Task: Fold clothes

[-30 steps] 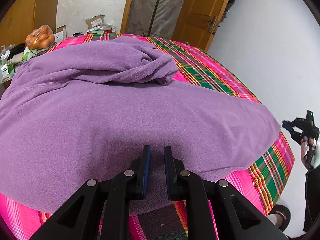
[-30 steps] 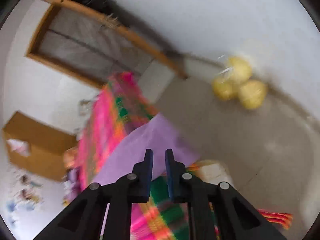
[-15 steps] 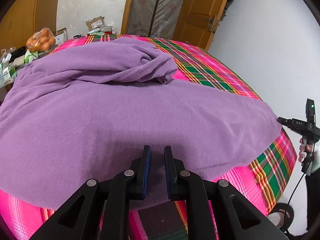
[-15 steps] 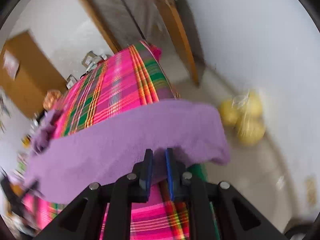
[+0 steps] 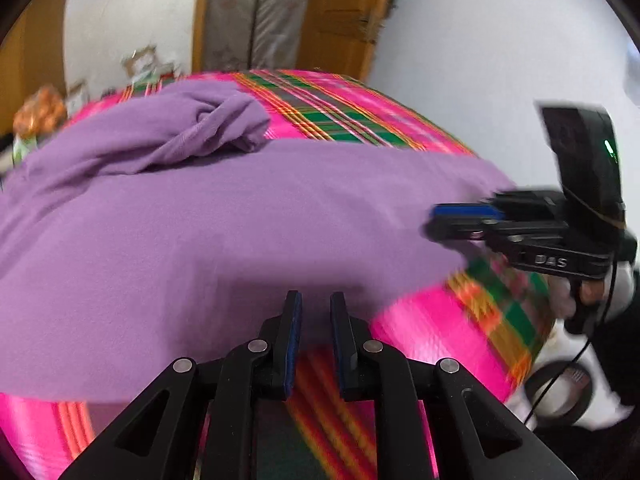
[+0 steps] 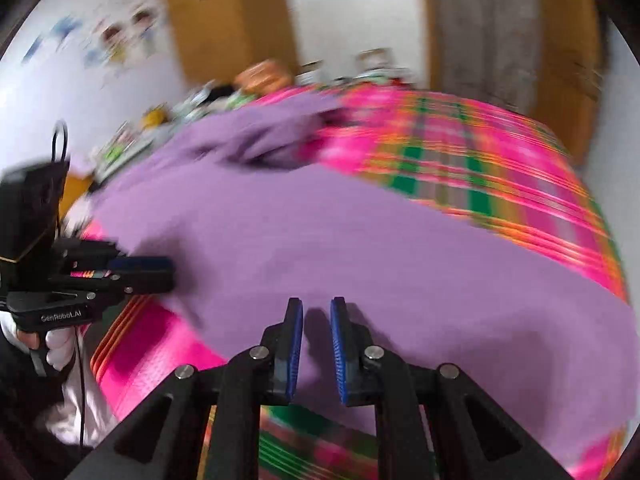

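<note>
You're hovering the left gripper (image 5: pixel 315 312) over the near hem of the purple garment (image 5: pixel 248 232), which is lying spread across the pink plaid bedspread (image 5: pixel 440 320). Jaws are sitting nearly closed with a slim gap, nothing pinched between the pads. You're holding the right gripper (image 6: pixel 316 316) over the same cloth near its other corner, jaws likewise narrow and not gripping fabric. One sleeve (image 5: pixel 224 128) is lying bunched at the far side. Each gripper is showing in the other's view, side-on, above the garment's edge. Both views are blurring.
</note>
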`<action>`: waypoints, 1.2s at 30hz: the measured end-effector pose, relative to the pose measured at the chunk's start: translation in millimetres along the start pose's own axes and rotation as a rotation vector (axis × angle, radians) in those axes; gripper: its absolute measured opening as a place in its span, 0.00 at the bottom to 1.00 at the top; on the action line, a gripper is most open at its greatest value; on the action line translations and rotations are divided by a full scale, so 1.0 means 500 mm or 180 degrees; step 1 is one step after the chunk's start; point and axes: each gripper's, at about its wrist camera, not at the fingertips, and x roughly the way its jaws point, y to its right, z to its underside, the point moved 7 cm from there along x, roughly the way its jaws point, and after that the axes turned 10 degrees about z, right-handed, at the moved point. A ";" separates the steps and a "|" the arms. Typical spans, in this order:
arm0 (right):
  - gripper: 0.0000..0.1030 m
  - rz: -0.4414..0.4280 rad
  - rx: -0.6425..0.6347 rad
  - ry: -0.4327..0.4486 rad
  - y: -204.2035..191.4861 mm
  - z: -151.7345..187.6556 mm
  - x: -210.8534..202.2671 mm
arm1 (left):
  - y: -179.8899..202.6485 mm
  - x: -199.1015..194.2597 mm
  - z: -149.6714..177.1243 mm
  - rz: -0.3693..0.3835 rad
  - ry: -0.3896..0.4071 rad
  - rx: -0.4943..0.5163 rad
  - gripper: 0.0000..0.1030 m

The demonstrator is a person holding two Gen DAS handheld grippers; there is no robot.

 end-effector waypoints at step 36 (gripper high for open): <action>0.38 -0.0215 0.0375 0.0048 -0.019 -0.232 0.094 | -0.379 -0.174 -0.079 -0.0942 0.0863 -0.1343 0.15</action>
